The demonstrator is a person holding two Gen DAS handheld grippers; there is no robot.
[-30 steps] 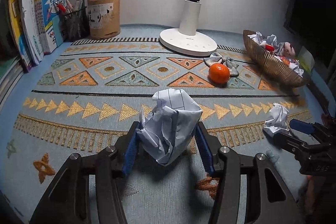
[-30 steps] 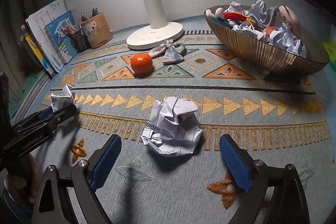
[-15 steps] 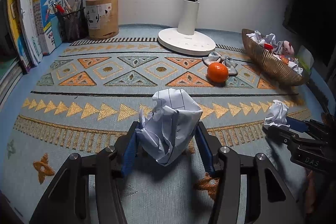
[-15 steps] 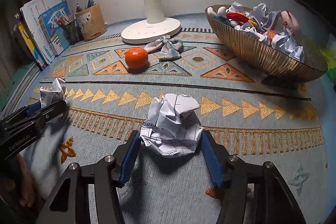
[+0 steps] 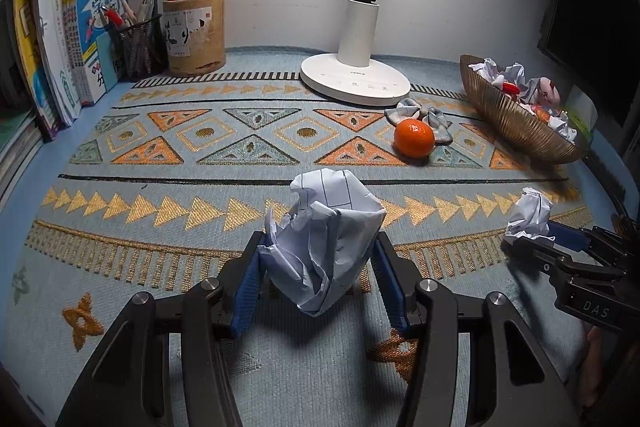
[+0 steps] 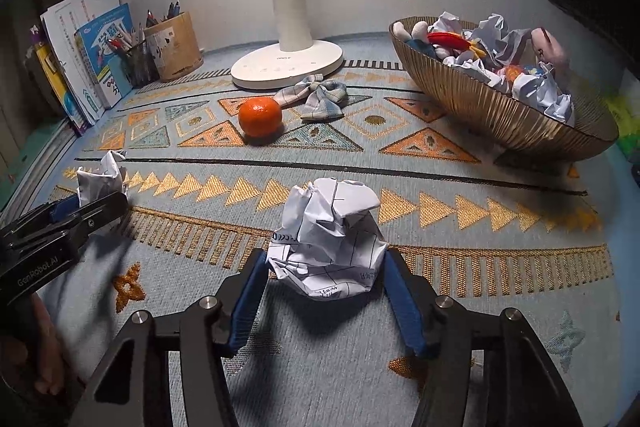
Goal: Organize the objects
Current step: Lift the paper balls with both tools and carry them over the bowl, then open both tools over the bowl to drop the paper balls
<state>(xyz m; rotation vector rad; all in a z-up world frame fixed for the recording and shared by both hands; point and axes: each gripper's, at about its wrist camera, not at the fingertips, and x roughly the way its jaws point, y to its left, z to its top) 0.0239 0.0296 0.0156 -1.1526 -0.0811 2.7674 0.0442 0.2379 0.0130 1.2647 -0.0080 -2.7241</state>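
The patterned cloth (image 5: 208, 163) is covering the surface, and the white lamp (image 6: 286, 65) is standing at its far edge; everything below is placed from that lamp. To its right, the ribbed gold bowl (image 6: 496, 111) is sitting full of crumpled paper and small toys. To its left, books (image 5: 60, 47) are leaning upright, with a wooden pen cup (image 5: 195, 35) and a mesh pen holder (image 5: 138, 47) beside them. Just in front of the lamp's base, a checked bow (image 6: 316, 97) is lying, and an orange (image 6: 260, 117) is resting just beside it.

Well in front of the lamp, you are holding your left gripper (image 5: 320, 267) with its jaws clamped on the left paper ball (image 5: 324, 243). You are holding your right gripper (image 6: 326, 279) to the right of it; its jaws have just been closing and are now pressing on the right paper ball (image 6: 330, 243), which is sitting low on the cloth.
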